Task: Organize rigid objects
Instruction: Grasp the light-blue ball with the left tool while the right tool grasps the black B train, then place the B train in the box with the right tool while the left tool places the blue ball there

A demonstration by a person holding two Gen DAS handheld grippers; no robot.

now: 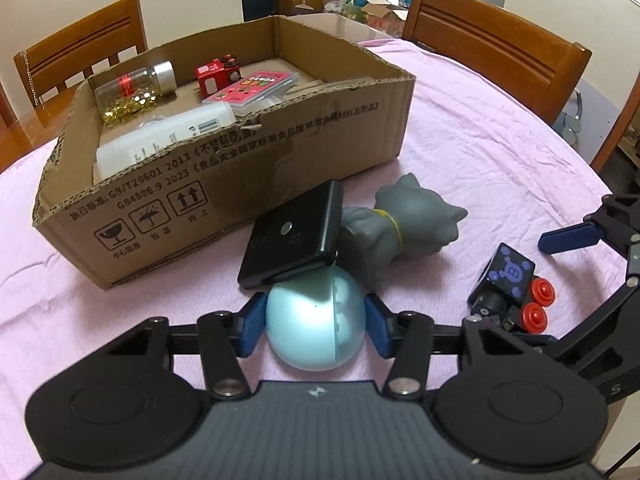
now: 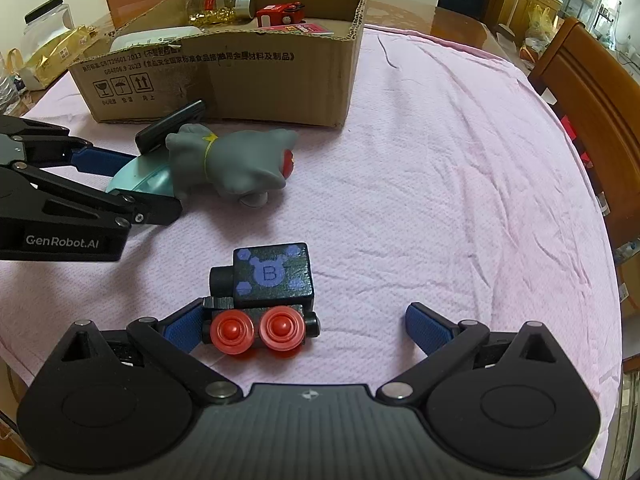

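Note:
My left gripper (image 1: 316,326) is shut on a light blue egg-shaped toy (image 1: 316,340) that lies on the pink cloth, one blue pad pressed on each side. A black flat square device (image 1: 296,236) leans on the egg and on a grey cat toy (image 1: 404,232) lying on its side. My right gripper (image 2: 304,320) stands open around a black toy train (image 2: 272,280) with a purple B and red wheels. Its left pad is at the train's end and the right pad is well apart. Just beyond stands the cardboard box (image 1: 240,184).
The box holds a capsule bottle (image 1: 132,88), a red toy train (image 1: 218,74), a pink case (image 1: 256,88) and a white bottle (image 1: 160,140). Wooden chairs (image 1: 492,40) stand behind the table. Bags and a jar (image 2: 52,56) sit left of the box. The pink cloth (image 2: 440,184) stretches to the right.

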